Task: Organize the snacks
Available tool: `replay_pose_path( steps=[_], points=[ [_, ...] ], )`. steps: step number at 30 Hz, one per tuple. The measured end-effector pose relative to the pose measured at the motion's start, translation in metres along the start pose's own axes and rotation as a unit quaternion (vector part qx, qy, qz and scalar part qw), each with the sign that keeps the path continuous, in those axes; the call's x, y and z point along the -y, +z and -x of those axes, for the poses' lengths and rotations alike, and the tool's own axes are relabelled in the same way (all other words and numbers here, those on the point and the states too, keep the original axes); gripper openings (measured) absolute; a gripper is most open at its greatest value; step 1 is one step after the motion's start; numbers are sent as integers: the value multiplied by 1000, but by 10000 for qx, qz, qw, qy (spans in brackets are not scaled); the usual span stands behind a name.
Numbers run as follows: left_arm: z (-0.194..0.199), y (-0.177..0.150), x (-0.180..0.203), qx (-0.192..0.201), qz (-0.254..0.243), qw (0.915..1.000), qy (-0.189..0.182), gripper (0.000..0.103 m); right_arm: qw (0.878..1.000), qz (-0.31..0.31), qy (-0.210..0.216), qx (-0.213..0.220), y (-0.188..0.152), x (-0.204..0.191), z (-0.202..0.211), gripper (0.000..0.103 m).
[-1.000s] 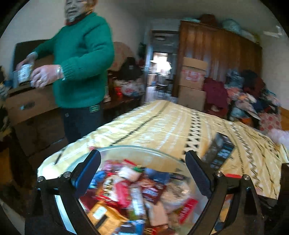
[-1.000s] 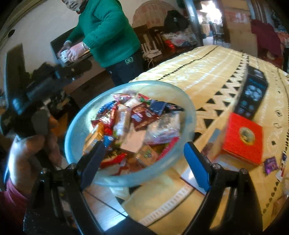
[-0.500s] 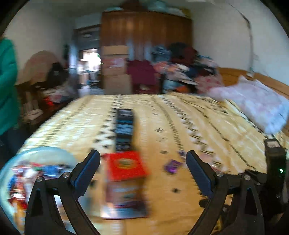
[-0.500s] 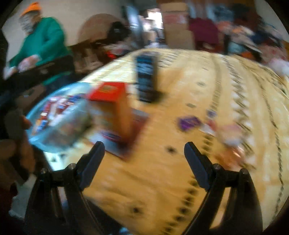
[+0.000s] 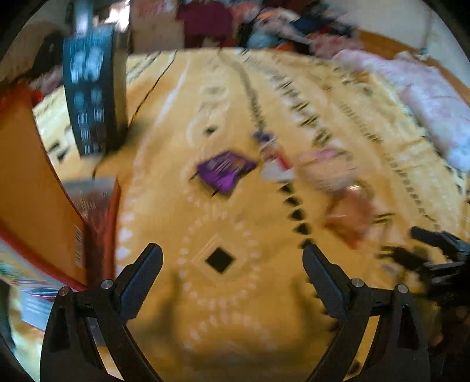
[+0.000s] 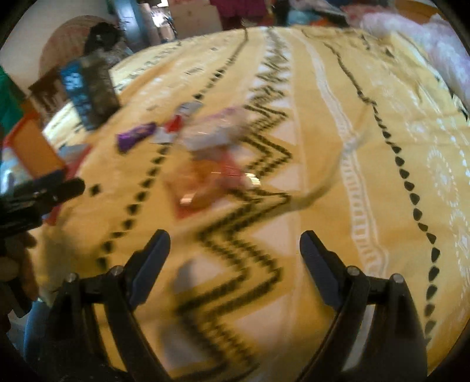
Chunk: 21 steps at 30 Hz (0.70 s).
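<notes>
Loose snack packets lie on a yellow patterned bedspread (image 5: 182, 111). A purple packet (image 5: 224, 170) lies ahead of my left gripper (image 5: 232, 258), which is open and empty above the cloth. To its right lie a pale pinkish packet (image 5: 326, 167) and an orange-red packet (image 5: 349, 217), both blurred. In the right wrist view the purple packet (image 6: 135, 136), the pale packet (image 6: 217, 129) and the orange-red packet (image 6: 205, 182) lie ahead and left of my right gripper (image 6: 235, 246), which is open and empty. Each gripper shows at the edge of the other's view.
An orange box with a red top (image 5: 32, 188) stands at the left, on a flat red carton (image 5: 97, 211). A tall dark blue box (image 5: 91, 88) stands behind it. A pink pillow (image 5: 434, 105) lies at the far right. Piled clothes and cardboard boxes (image 5: 158, 26) stand beyond the bed.
Both grippers swung right and down, away from the bowl of snacks, toward the loose packets on the bedspread. The bowl and the person in green have left both views. Both grippers stay open.
</notes>
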<state>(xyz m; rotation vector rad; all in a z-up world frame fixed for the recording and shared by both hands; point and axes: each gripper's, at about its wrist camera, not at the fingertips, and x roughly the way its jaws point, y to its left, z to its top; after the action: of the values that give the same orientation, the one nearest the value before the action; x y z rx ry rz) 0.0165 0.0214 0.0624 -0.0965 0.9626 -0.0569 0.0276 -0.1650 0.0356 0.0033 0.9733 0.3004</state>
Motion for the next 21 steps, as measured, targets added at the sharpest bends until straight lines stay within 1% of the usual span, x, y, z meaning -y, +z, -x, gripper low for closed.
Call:
replay_pose_path(
  steps=[3,6,7,8,9,10,12,16,21],
  points=[
    [-21,-2,-9,-173,144,9995,229,97,9998,-17,-95,-166,6,15,-17,91],
    [-35,-3,-15,-274,269,9986,353,97,9995,42,-175,-242,8,23,-29,91],
    [-39,-2,-18,-277,300,9985,377,97,9995,66,-185,-242,8,23,-32,94],
    [-41,-2,-16,-267,311,9984,396,100,9995,92,-200,-221,8,24,-34,95],
    [-43,-2,-15,-256,301,9984,396,103,9995,118,-223,-192,9,23,-35,98],
    [-44,-2,-13,-265,283,9984,411,102,9994,129,-260,-170,9,22,-36,100],
    [-49,-4,-10,-306,170,9978,561,102,9994,87,-283,-172,9,22,-39,103],
    [-53,-3,-4,-330,84,9963,788,103,9993,-26,-297,-206,15,24,-44,103],
    [-55,-2,-2,-279,155,9953,918,103,9986,-175,-333,-369,22,26,-49,103]
  ],
)
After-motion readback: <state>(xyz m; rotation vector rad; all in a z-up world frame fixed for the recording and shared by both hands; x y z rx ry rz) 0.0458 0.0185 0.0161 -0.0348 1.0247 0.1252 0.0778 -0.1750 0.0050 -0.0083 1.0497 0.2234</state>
